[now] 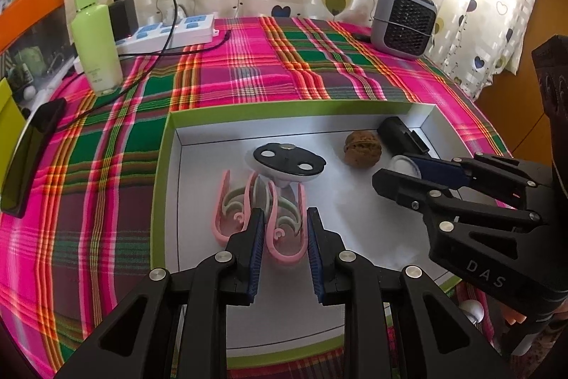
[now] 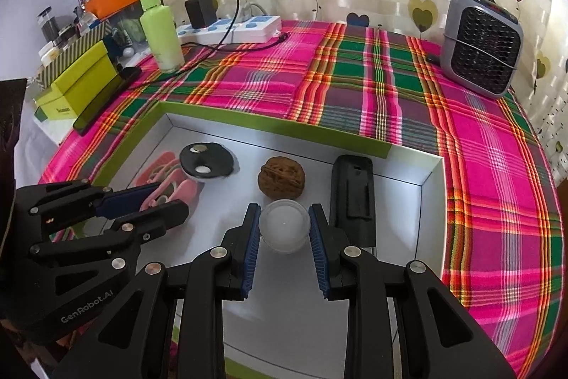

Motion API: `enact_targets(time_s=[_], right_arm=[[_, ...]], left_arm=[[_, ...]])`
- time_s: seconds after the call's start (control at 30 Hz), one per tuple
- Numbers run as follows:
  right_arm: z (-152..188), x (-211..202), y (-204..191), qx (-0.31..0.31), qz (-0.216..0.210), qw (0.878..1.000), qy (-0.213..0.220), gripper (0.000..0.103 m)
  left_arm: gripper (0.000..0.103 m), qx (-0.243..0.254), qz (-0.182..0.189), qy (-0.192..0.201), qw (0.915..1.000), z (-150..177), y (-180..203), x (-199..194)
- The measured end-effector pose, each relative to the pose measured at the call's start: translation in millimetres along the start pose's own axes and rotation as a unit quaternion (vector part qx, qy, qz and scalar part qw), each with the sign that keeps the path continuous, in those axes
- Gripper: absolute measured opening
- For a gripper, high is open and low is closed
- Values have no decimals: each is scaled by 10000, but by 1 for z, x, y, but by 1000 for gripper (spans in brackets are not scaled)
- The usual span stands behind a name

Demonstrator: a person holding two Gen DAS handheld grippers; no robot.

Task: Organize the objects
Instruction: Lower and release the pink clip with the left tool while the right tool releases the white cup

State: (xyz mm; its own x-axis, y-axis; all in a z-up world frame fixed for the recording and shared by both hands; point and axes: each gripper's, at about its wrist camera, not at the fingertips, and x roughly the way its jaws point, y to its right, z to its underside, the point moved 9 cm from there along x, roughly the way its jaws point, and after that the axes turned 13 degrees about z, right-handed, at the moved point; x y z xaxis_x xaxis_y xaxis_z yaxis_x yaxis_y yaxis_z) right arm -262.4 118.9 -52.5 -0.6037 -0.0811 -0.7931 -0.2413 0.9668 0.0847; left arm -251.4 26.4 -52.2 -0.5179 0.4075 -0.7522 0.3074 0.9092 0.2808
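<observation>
Pink clips [image 1: 262, 219] lie in the green-rimmed tray [image 1: 159, 166] on the plaid surface [image 1: 230, 77], one loop pinched between the narrowed jaws of the left gripper [image 1: 285, 237], probably for setting down beside the black-topped holder [image 1: 289, 160] just beyond. From the right wrist, the right gripper [image 2: 284, 229] clamps a small white jar [image 2: 284, 226] low over the tray floor, with the walnut [image 2: 282, 183] just ahead and the black case [image 2: 355, 198] to its right, likely to keep items grouped.

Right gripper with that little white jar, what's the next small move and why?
Probably lower it gently and release. The right gripper is shut on the white jar over the box floor, in a bare spot between the walnut and black clip.
</observation>
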Motion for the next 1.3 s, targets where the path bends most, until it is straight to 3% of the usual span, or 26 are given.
enact_targets(time_s=[1.03,1.3], right_arm=[[2,5,-5,-103,111,9999,-26,29],[2,0,-4,-73,119,9999,23,39]], left_arm=[[24,33,-103,-27,9999,-1,-3,2],[31,112,-140,-57,9998,2,2,1]])
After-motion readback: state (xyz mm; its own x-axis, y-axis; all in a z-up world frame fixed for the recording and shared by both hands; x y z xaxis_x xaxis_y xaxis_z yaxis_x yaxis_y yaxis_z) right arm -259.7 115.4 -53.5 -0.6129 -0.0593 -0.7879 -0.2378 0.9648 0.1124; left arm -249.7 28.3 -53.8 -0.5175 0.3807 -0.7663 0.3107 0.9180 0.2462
